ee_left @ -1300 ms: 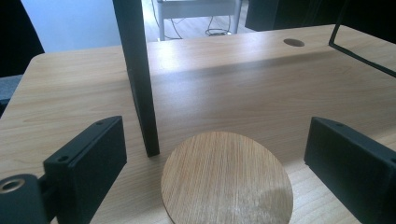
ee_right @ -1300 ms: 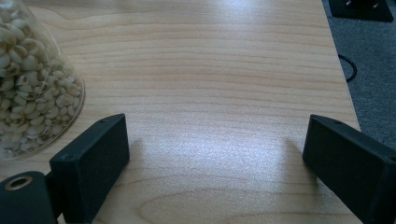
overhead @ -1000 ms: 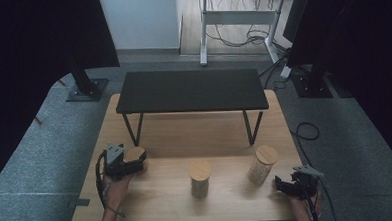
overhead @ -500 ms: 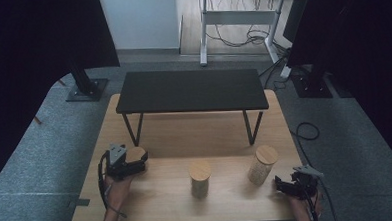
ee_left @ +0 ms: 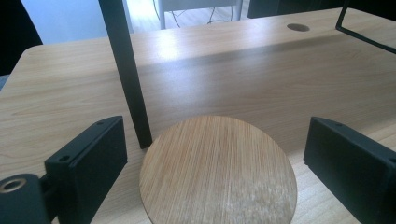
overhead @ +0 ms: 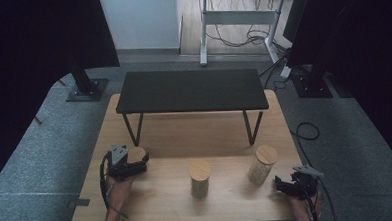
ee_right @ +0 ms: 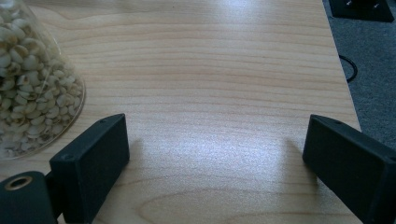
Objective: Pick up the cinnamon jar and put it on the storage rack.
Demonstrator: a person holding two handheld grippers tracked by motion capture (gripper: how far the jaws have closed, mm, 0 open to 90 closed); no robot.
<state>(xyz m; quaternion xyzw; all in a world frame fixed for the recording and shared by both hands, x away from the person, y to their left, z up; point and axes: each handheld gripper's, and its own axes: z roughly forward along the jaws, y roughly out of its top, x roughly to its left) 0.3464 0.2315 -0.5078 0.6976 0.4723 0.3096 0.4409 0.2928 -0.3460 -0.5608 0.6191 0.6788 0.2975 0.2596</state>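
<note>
Three clear cylindrical jars with round bamboo lids are seen on the light wooden table (overhead: 153, 202). The right jar (overhead: 262, 164) is shown in the right gripper view (ee_right: 32, 88) to be packed with small pale, rounded kernels up against its glass wall. The middle jar (overhead: 200, 179) stands near the table's front edge, well apart from the other two; its contents cannot be told. The left jar (overhead: 136, 155) is viewed from above in the left gripper view, where its round bamboo lid (ee_left: 217, 171) shows fine straight grain and a paler, worn patch toward the near right edge; what it holds is hidden by the lid. It stands just in front of a thin black metal leg (ee_left: 127, 70) of the low black bench (overhead: 192, 89) that straddles the table's far half.

The left gripper (overhead: 125, 163) is held wide open, with one jaw on either side of the lidded left jar and a gap left on each side; nothing is gripped. The right gripper (overhead: 296, 182) is likewise spread wide over bare wood near the front right corner, the kernel-filled jar lying just beside its left jaw, untouched.
</note>
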